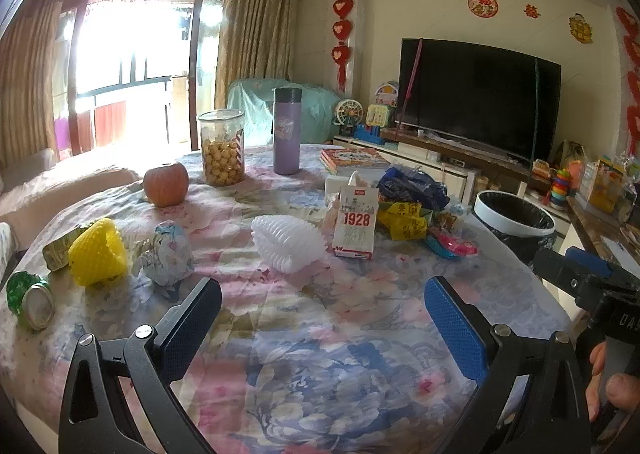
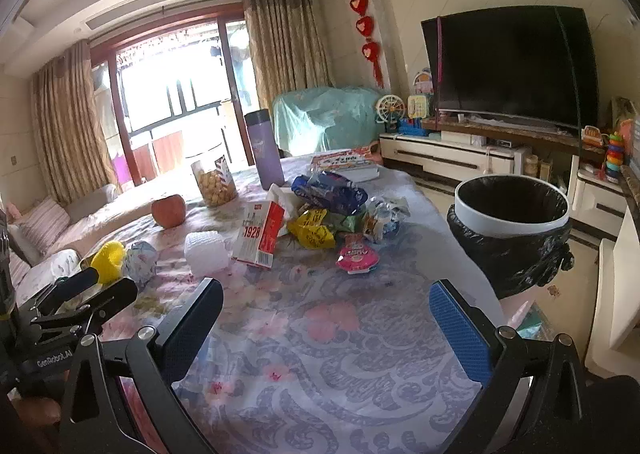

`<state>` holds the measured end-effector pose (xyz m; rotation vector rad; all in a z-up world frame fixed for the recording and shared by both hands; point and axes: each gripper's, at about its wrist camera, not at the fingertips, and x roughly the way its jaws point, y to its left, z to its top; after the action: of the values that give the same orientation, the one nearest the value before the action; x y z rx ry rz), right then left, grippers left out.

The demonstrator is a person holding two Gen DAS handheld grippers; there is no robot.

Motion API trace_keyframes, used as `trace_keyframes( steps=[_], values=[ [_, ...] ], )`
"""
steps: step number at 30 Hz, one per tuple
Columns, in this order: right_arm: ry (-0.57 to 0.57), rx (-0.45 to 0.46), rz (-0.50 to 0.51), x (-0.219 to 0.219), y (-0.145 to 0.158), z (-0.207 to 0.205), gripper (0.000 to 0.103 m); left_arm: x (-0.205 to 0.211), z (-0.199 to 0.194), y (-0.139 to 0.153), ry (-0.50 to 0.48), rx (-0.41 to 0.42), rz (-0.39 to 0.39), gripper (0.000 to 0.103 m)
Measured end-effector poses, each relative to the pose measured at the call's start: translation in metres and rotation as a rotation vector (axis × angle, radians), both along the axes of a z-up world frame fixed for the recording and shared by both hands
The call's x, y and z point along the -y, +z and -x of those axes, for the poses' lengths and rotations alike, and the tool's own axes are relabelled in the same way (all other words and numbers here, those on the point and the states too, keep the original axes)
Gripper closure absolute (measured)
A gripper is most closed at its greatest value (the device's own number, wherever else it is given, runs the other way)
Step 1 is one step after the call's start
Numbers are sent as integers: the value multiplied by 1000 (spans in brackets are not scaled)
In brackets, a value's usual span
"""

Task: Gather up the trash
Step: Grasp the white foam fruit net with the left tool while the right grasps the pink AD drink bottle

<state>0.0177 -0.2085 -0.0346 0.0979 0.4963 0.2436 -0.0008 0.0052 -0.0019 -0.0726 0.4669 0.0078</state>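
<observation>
- Floral cloth covers the table point(image 1: 320, 334); wrappers point(image 2: 320, 214), a carton point(image 1: 355, 222) and foam nets point(image 1: 288, 242) lie mid-table.
- Left hand-held gripper point(image 1: 320, 330) and right hand-held gripper point(image 2: 324, 334) hover spread, empty.
- Black-lined bin point(image 2: 512, 230) stands beside the table's right edge.

On my floral tablecloth point(image 1: 320, 334) I see an apple point(image 1: 166, 184), a snack jar point(image 1: 222, 148), a purple flask point(image 1: 287, 130) and books point(image 1: 352, 158).

Left tongs point(image 1: 322, 328) wide open, empty, right tongs point(image 2: 326, 330) same, both level
</observation>
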Motion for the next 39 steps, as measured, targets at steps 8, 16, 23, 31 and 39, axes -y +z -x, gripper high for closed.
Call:
trace_keyframes(
  steps=[8,16,23,31,39],
  values=[
    [11,-46,-17,1,-6,-13,0,-8,-11,-11,25,-37,14,1],
    [20,-97,-24,3,-12,-36,0,-18,-46,-19,46,-110,33,1],
    [18,-158,-4,4,-24,-67,1,-24,-92,-28,54,-174,59,5],
    [28,-269,-17,12,-42,-112,17,-33,-137,-40,57,-233,95,13],
    [66,-347,-7,9,-54,-145,31,-44,-178,-51,46,-304,154,44]
  ],
)
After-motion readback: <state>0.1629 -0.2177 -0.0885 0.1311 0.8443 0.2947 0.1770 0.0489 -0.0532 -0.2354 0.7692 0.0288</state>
